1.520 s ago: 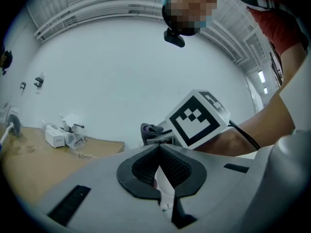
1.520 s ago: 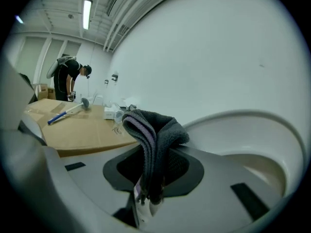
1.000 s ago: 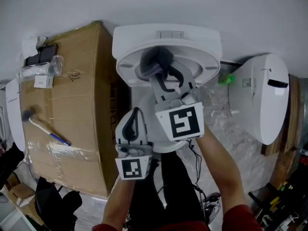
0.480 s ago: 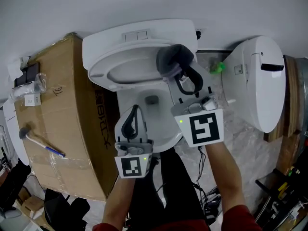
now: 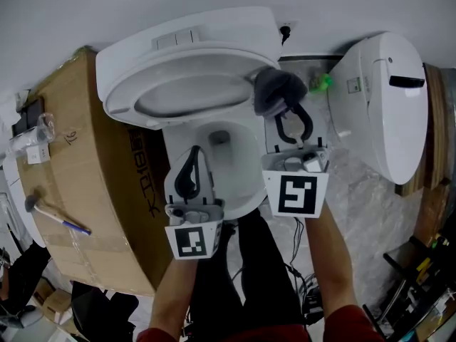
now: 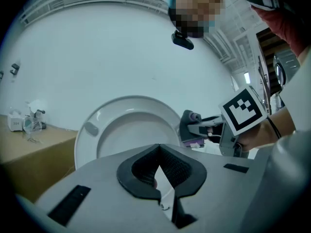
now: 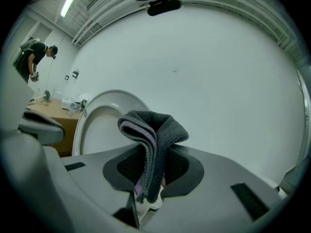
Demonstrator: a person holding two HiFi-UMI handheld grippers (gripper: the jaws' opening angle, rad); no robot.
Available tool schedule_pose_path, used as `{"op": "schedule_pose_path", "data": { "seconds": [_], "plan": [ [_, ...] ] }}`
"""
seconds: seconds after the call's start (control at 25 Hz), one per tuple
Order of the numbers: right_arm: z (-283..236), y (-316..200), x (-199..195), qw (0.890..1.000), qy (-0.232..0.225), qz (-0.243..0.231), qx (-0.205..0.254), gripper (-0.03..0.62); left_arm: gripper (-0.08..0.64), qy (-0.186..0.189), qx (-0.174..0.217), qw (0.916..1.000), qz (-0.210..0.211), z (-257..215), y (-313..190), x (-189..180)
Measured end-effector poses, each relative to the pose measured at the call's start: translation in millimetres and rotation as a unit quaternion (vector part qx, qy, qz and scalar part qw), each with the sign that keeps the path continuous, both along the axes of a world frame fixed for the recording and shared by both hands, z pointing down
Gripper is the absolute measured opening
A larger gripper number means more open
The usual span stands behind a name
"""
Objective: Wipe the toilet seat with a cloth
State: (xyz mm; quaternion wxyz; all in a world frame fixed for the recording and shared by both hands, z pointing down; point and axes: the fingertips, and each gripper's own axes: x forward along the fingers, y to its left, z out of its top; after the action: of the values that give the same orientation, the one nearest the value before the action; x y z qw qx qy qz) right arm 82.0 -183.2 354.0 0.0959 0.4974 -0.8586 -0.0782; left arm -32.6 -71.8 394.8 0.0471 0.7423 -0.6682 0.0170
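The white toilet has its seat [image 5: 187, 91] raised against the tank, and the bowl [image 5: 239, 155] below it stands bare. A folded dark grey cloth [image 5: 274, 90] is pinched in my right gripper [image 5: 288, 110], just off the raised seat's right edge. In the right gripper view the cloth [image 7: 151, 132] droops over the jaws of the right gripper [image 7: 151, 165], with the seat [image 7: 99, 123] behind at left. My left gripper [image 5: 193, 159] hovers over the bowl's left rim, shut and holding nothing. The left gripper view shows the left gripper [image 6: 158, 154] shut in front of the raised seat [image 6: 127, 130].
A large cardboard box [image 5: 78, 169] stands left of the toilet with a hammer [image 5: 51, 214] on it. Another white toilet body [image 5: 385, 98] lies at the right on plastic sheeting. The wall is close behind. A person [image 7: 36, 57] stands far off.
My right gripper has carried the cloth rightwards from the middle of the raised seat to its right edge. The left gripper stays shut over the bowl.
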Motion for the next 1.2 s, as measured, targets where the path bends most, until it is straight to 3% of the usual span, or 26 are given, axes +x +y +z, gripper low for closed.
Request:
{"op": "schedule_pose_path", "data": {
  "seconds": [0.2, 0.44, 0.68, 0.84, 1.2],
  "plan": [
    [59.0, 1.9, 8.1, 0.998, 0.027, 0.002, -0.058, 0.077, 0.012, -0.009, -0.006, 0.9999, 0.001, 14.3, -1.1, 0.8],
    [106.3, -1.6, 0.7, 0.992, -0.015, 0.0, -0.125, 0.078, 0.011, -0.015, -0.015, 0.9997, -0.008, 36.7, -2.0, -9.5],
    [162.2, 6.8, -0.3, 0.983, -0.011, 0.011, -0.181, 0.078, 0.011, -0.01, -0.023, 0.9993, -0.027, 56.0, -3.4, -22.0],
    [191.1, 11.6, -4.8, 0.98, 0.002, 0.005, -0.197, 0.078, 0.011, -0.011, -0.034, 0.9988, -0.034, 71.0, -1.2, -31.1],
    [218.1, 20.1, -21.9, 0.983, 0.04, -0.025, -0.178, 0.077, 0.011, -0.01, -0.049, 0.9978, -0.045, 96.2, -2.6, -42.4]
  ]
}}
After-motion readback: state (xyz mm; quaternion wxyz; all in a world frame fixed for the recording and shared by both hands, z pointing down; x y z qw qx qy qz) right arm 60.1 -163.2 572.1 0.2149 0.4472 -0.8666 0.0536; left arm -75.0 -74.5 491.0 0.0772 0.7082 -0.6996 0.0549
